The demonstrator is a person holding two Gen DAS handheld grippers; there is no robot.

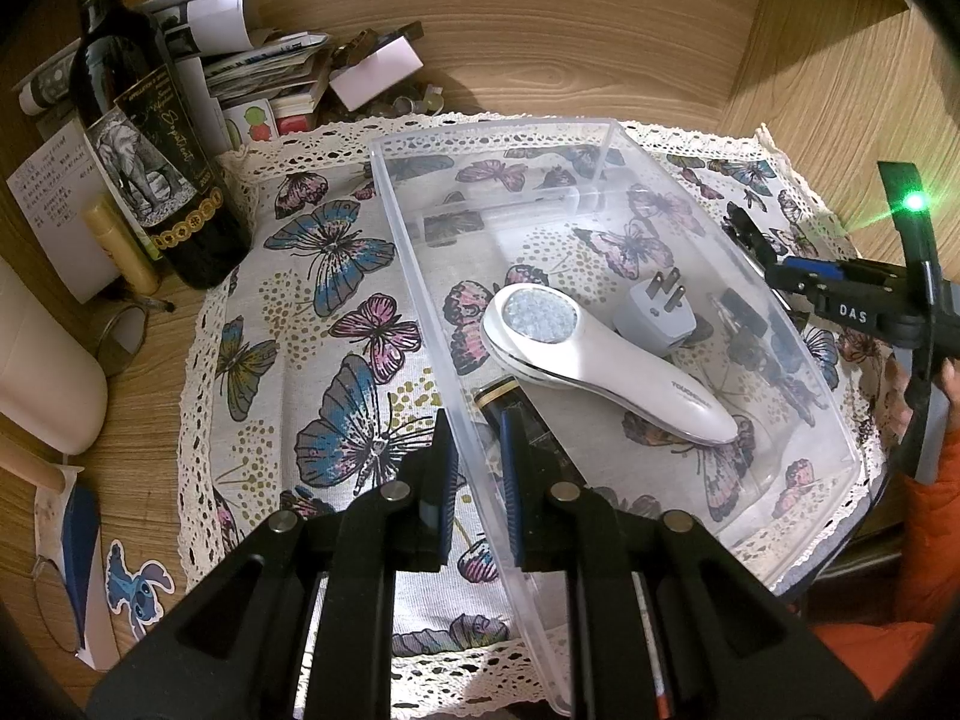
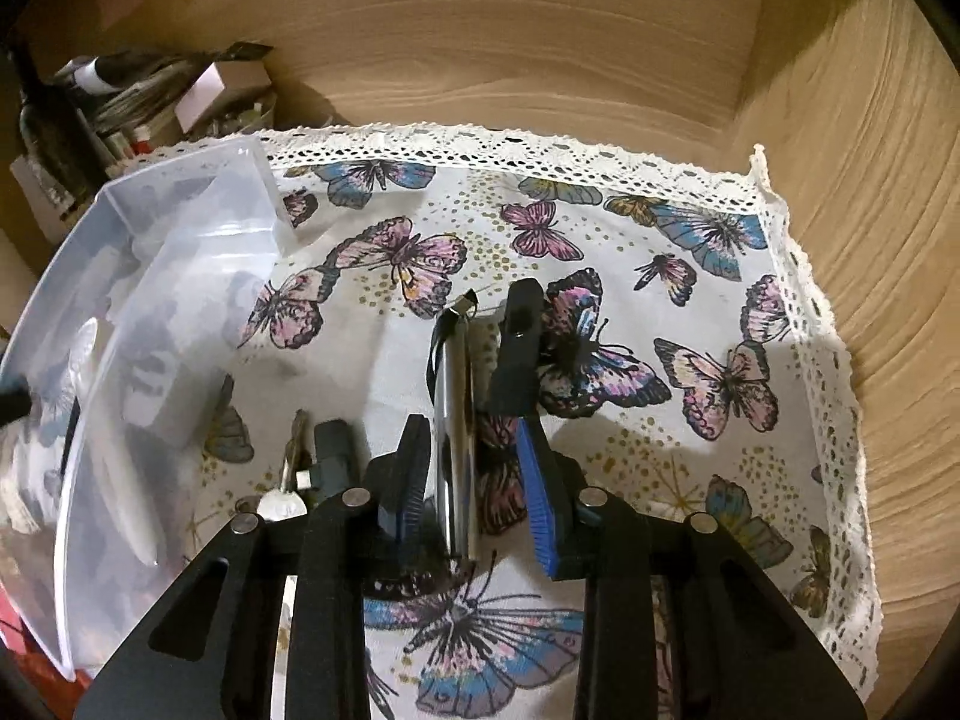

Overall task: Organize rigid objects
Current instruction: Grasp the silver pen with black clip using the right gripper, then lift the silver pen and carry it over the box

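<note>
A clear plastic bin [image 1: 420, 276] sits on the butterfly cloth [image 1: 336, 300]. It holds a white handheld device [image 1: 600, 360], a grey plug adapter [image 1: 657, 312] and a dark tube [image 1: 510, 408]. My left gripper [image 1: 477, 468] is shut on the bin's near left wall. My right gripper [image 2: 468, 468] is open around a shiny metal nail clipper [image 2: 453, 420] lying on the cloth [image 2: 600, 210]; the pads do not press it. The bin [image 2: 150, 324] stands to the left in the right wrist view. The right gripper [image 1: 756, 246] also shows at the bin's right side.
A dark wine bottle [image 1: 150, 138], a lip balm [image 1: 120, 246], papers and boxes [image 1: 264, 72] crowd the back left. A key and a black fob [image 2: 318, 456] lie on the cloth beside the bin. Wooden walls [image 1: 600, 30] close the back and right.
</note>
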